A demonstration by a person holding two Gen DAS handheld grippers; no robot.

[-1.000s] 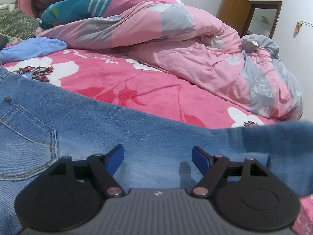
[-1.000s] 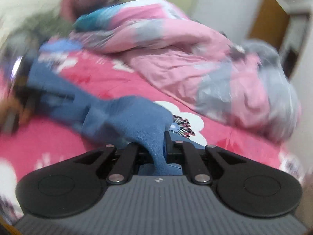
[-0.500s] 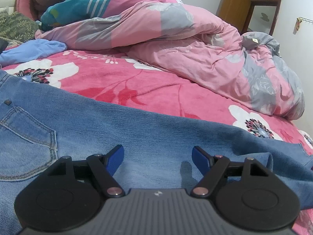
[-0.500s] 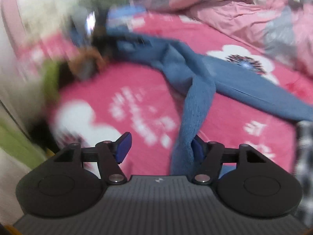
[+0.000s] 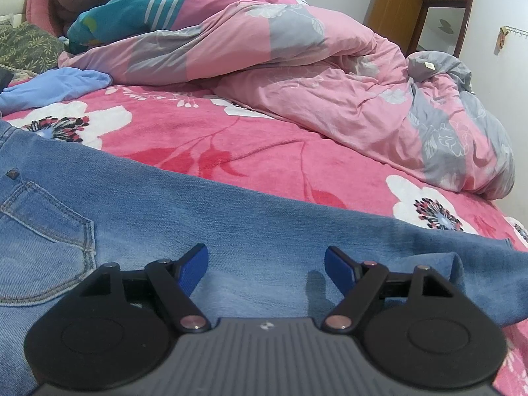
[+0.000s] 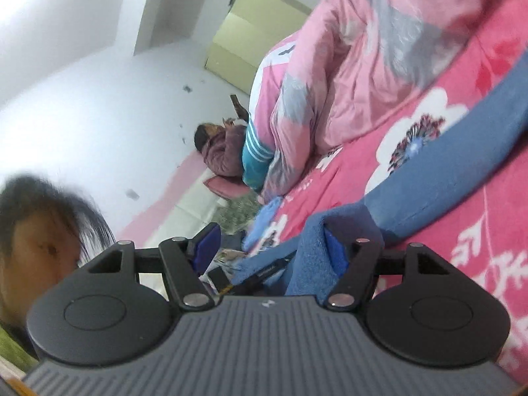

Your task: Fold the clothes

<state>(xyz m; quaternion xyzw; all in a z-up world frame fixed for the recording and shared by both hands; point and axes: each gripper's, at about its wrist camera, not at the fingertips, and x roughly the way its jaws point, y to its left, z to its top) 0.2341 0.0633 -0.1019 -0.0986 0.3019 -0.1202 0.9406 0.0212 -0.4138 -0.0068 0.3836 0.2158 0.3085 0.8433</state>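
Left claw (image 5: 266,264): held low and level over the jeans (image 5: 231,227); blue pads (image 5: 194,265) spread wide, nothing gripped.
Right claw (image 6: 274,247): seen rolled sideways, the room tilted in its view; fingers parted wide; a fold of denim draped over the right pad (image 6: 335,254), not pinched.
Jeans: laid flat across the bed (image 5: 204,145), back pocket (image 5: 43,241) at left, one leg stretched rightward; faded blue denim with tan stitching.
Bed: pink fleece sheet printed with white flowers; a rumpled pink-and-grey quilt (image 5: 330,76) heaped behind; a light-blue garment (image 5: 56,85) at far left.
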